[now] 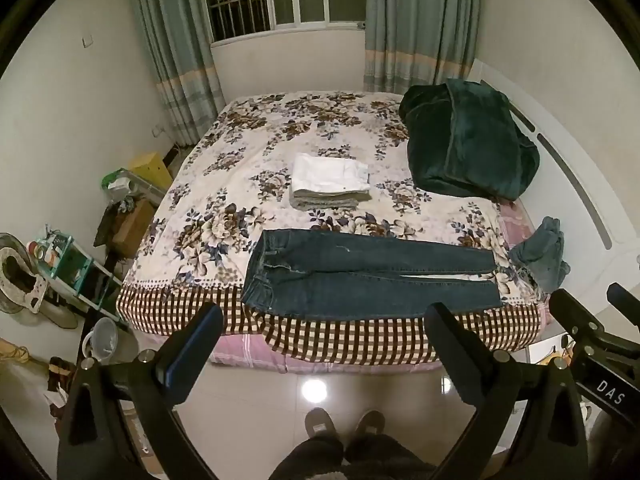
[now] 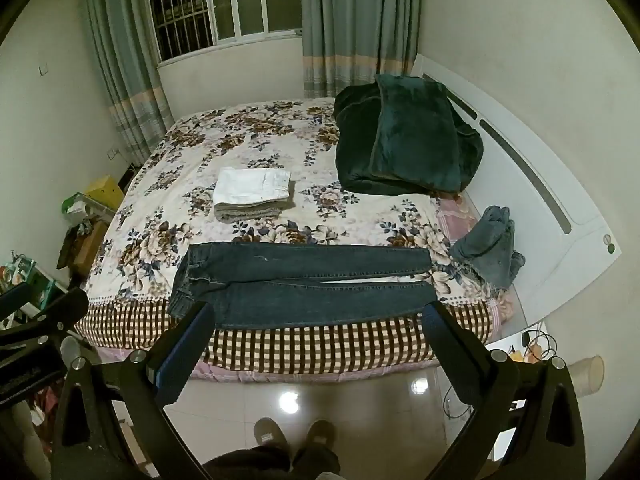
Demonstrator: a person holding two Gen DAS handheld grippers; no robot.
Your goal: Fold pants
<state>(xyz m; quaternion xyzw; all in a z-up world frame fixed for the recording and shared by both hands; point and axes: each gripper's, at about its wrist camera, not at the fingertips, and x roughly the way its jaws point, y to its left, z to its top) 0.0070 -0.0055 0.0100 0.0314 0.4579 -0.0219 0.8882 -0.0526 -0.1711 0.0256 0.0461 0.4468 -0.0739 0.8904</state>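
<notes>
Jeans (image 1: 360, 272) lie flat along the bed's (image 1: 192, 320) near edge; both my jaws stand wide, holding nothing.

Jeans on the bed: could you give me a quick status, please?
Both hand-held grippers open, empty: left, right. Jeans flat near bed edge, unfolded. Nothing lies on them.

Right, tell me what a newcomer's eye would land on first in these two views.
First the dark blue jeans, laid flat along the near edge of the floral bedspread, waistband to the left and legs to the right. Behind them a small stack of folded clothes with a white piece on top sits mid-bed, and a bulky dark green blanket is heaped by the headboard. Both claws, left claw and right claw, hang open short of the bed.
</notes>
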